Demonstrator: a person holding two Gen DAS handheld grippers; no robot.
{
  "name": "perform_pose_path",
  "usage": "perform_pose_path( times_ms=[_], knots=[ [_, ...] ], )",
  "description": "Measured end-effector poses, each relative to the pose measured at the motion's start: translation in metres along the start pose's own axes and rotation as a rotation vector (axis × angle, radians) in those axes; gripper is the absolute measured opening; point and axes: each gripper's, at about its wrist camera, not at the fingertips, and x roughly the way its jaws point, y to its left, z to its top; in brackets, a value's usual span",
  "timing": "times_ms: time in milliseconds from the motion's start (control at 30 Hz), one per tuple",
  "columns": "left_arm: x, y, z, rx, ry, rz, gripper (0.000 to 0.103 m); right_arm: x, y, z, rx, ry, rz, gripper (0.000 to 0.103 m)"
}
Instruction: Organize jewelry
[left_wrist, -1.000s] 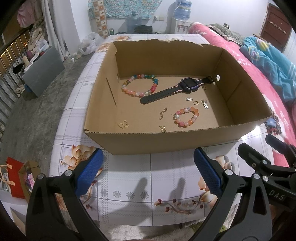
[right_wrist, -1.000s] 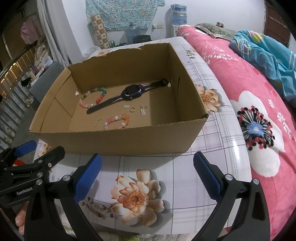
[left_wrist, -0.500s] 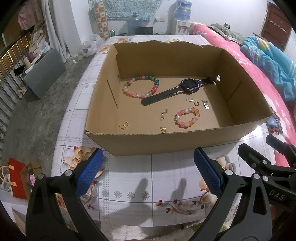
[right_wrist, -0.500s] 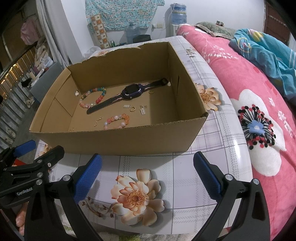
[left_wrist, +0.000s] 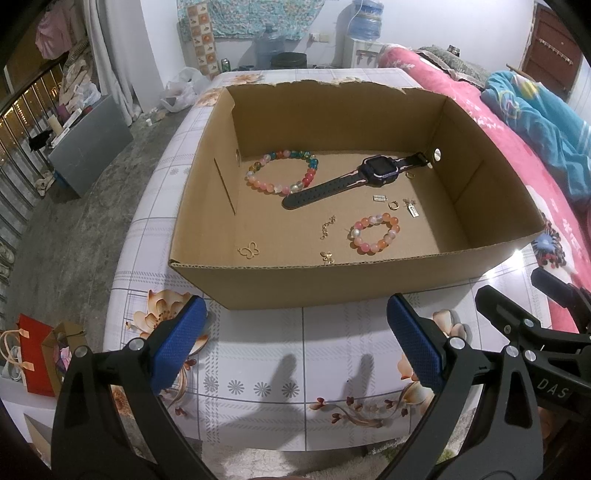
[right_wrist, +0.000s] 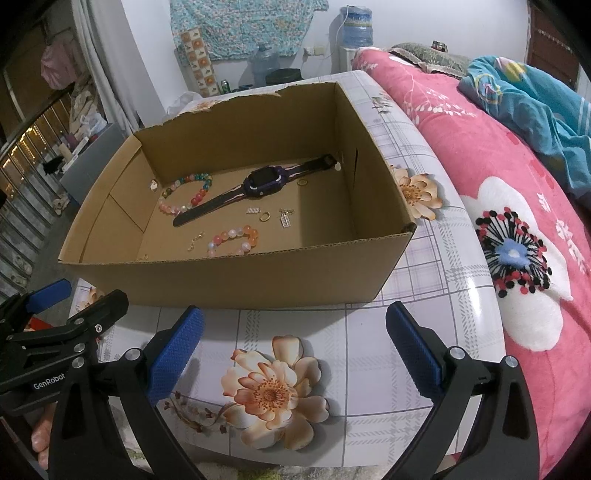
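Jewelry in box (left_wrist: 369, 288) beyond spread fingers (left_wrist: 177, 347)

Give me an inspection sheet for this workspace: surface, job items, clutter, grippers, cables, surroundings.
Surface: table with a floral checked cover.
Job's things: open cardboard box holds a smartwatch, a large bead bracelet, a small bead bracelet, a gold ring, a butterfly charm and other small gold pieces.
Clutter: nothing seen on the table outside the box.
Grippers: left gripper and right gripper both open, empty, short of the box.
Cables: nothing seen.
Surroundings: pink bed, blue blanket, water bottles, paper bags on the floor.
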Motion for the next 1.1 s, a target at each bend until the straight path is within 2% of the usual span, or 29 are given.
perform_pose_path(
  times_ms=[1100],
  knots=[
    [-0.0011, -0.0022, 0.0010, 0.002, -0.002, 0.007, 0.095, -0.0001, 0.0018, 0.0003, -0.002, -0.006, 0.002, 0.096]
  ],
)
